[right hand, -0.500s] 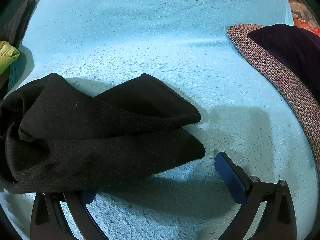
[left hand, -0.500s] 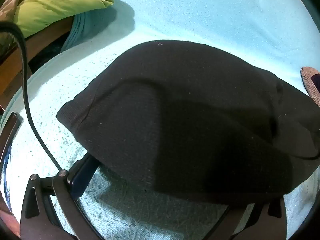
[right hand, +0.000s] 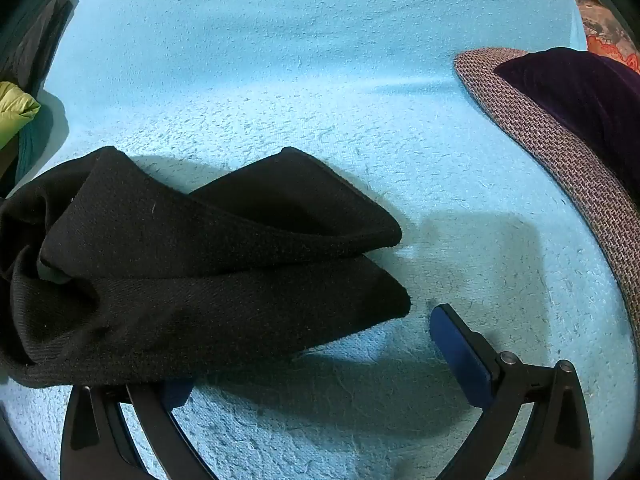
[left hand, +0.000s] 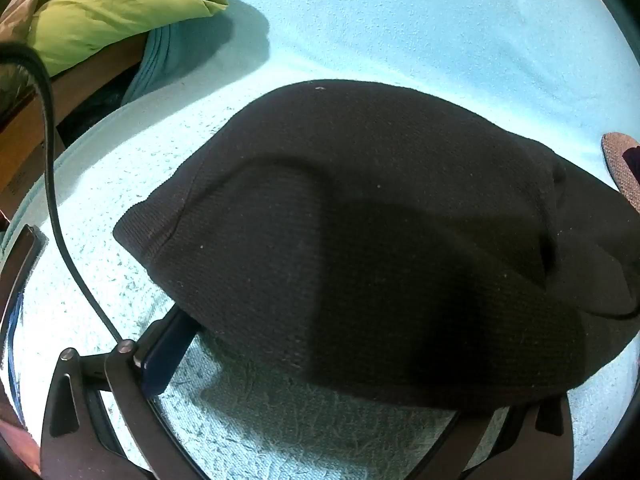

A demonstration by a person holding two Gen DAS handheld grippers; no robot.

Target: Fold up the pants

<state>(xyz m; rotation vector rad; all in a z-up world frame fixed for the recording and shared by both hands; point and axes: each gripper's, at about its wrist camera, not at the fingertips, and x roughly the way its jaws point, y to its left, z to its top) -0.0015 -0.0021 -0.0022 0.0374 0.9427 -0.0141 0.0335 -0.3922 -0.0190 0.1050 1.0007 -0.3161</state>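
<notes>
We see the black pants (left hand: 360,240) lying in a folded bundle on the light blue blanket (left hand: 400,32). In the left wrist view the cloth fills the middle of the picture and overlaps the space between the fingers of our left gripper (left hand: 320,392). Its jaws stand wide apart; the left blue pad (left hand: 164,356) is clear of the cloth, and the right finger is hidden behind the pants. In the right wrist view the two pant-leg ends (right hand: 360,264) point to the right. Our right gripper (right hand: 316,364) is also spread wide and grips nothing: its right pad (right hand: 460,352) is apart from the cloth, and the left finger sits under the bundle's near edge. A woven grey basket (right hand: 560,160) lies at the right, a green cushion (left hand: 112,12) at the left.
</notes>
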